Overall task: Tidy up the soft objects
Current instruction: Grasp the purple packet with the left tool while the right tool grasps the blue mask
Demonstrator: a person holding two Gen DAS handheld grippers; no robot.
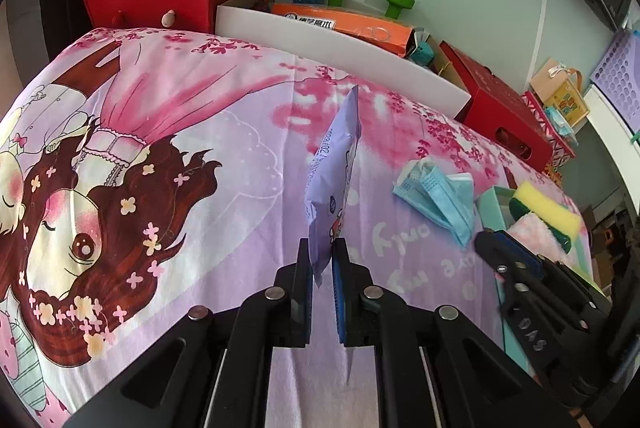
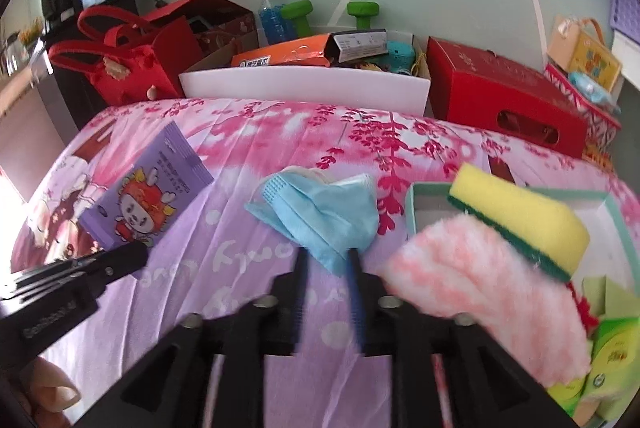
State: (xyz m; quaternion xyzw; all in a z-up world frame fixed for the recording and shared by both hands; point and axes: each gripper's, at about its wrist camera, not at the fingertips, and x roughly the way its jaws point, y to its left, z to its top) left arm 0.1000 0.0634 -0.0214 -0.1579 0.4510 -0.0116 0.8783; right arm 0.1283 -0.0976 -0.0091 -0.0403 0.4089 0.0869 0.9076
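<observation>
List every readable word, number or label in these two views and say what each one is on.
"DAS": white letters on the right gripper.
"2029.02": partial date on the purple packet that the left gripper pinches; the rest is too small.
Orange box: Chinese characters, too blurred to read.
Bedsheet: white cursive upside down, not legible.
Left gripper's body lettering, seen by the right wrist camera: blurred.

Purple packet (image 2: 146, 193), blue mask (image 2: 320, 214), yellow-green sponge (image 2: 520, 218).
</observation>
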